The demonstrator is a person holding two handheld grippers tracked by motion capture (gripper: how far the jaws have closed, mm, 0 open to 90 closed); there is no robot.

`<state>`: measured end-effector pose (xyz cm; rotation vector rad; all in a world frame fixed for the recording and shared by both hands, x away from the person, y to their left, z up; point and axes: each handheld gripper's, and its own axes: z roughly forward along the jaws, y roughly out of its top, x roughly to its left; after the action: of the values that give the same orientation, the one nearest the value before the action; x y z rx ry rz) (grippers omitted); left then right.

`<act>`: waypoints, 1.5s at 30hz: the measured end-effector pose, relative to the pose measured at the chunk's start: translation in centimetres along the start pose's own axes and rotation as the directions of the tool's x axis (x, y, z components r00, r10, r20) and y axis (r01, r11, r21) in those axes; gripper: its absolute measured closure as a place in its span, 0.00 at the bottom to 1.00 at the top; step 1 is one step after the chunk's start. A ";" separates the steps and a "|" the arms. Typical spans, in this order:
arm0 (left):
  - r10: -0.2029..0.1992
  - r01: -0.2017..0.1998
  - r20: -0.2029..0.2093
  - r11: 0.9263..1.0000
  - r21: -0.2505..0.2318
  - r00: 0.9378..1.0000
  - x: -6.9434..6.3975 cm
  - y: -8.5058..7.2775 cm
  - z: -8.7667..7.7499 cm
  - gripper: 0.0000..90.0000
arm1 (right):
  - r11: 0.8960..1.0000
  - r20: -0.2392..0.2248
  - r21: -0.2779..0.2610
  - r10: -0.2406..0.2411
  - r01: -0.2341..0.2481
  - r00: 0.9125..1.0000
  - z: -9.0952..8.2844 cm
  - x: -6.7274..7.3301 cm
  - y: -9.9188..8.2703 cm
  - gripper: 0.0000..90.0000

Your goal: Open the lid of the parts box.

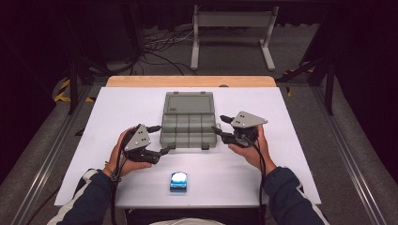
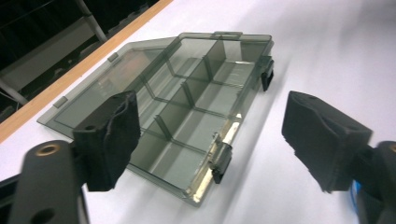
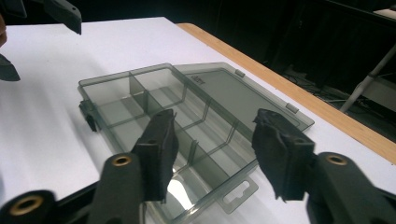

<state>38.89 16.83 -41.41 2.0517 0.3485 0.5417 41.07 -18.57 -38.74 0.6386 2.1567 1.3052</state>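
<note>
From above, I see a translucent grey compartment box (image 1: 189,121) lying open at the middle of the white table (image 1: 117,117), its lid folded flat toward the far wooden edge. My left gripper (image 1: 165,150) sits just beside the box's near-left corner, jaws spread and grasping nothing. In the left gripper view the box's divided tray (image 2: 187,121) and one black front latch (image 2: 220,161) lie ahead. My right gripper (image 1: 219,125) sits just beside the box's right side, jaws also released and empty. There is small embossed writing on the lid (image 3: 201,80), too blurred to read. A small blue-and-white object (image 1: 179,181) rests near the table's front edge.
</note>
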 end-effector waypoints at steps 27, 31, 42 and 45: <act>-0.026 0.010 0.201 0.997 0.081 0.979 -4.3 -1.7 -0.2 0.04 | 0.996 0.015 0.070 -0.053 0.052 0.998 -3.1 2.3 -2.9 0.13; -0.028 0.000 0.259 0.994 0.107 0.966 -5.1 -1.9 0.2 0.04 | 0.994 0.003 0.089 -0.057 0.056 0.998 -3.5 2.8 -3.5 0.13; -0.056 -0.012 0.366 0.984 0.180 0.929 -6.5 -2.4 2.2 0.05 | 0.990 -0.013 0.128 -0.048 0.049 0.999 -4.7 3.7 -4.9 0.13; -0.060 -0.018 0.387 0.980 0.196 0.920 -6.6 -2.4 2.8 0.06 | 0.988 -0.023 0.145 -0.048 0.051 0.999 -4.7 3.9 -5.3 0.13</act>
<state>34.52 13.05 -46.32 2.2833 0.1886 0.0735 34.51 -21.35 -42.45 0.6273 2.2847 1.1405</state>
